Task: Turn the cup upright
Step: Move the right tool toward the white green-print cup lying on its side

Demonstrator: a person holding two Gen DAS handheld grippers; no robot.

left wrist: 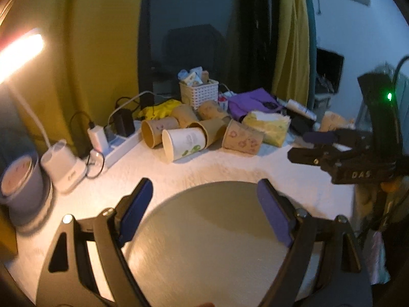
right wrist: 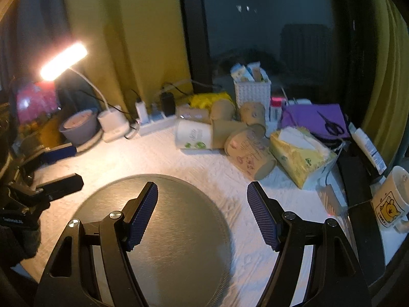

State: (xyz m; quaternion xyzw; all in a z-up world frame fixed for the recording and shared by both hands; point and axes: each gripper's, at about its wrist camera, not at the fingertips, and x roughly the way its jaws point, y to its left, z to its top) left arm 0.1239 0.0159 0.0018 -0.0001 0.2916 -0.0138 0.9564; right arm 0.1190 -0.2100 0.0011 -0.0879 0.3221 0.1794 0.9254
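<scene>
Several paper cups lie on their sides in a pile at the back of the white table. A white cup with green print [left wrist: 184, 143] [right wrist: 194, 135] lies in front. A brown cup with pink flowers [left wrist: 242, 138] [right wrist: 249, 153] lies to its right. My left gripper [left wrist: 204, 204] is open and empty over a round grey metal tray [left wrist: 217, 243]. My right gripper [right wrist: 202, 204] is open and empty over the same tray [right wrist: 166, 230]. It also shows at the right of the left wrist view [left wrist: 306, 145].
A power strip [left wrist: 115, 143] with chargers, a white lamp base [left wrist: 64, 168] and a grey bowl [left wrist: 20, 179] stand at the left. A white basket [right wrist: 251, 90], yellow tissue pack [right wrist: 299, 151], purple cloth [right wrist: 314, 117] and bear mug [right wrist: 391, 202] are at the right.
</scene>
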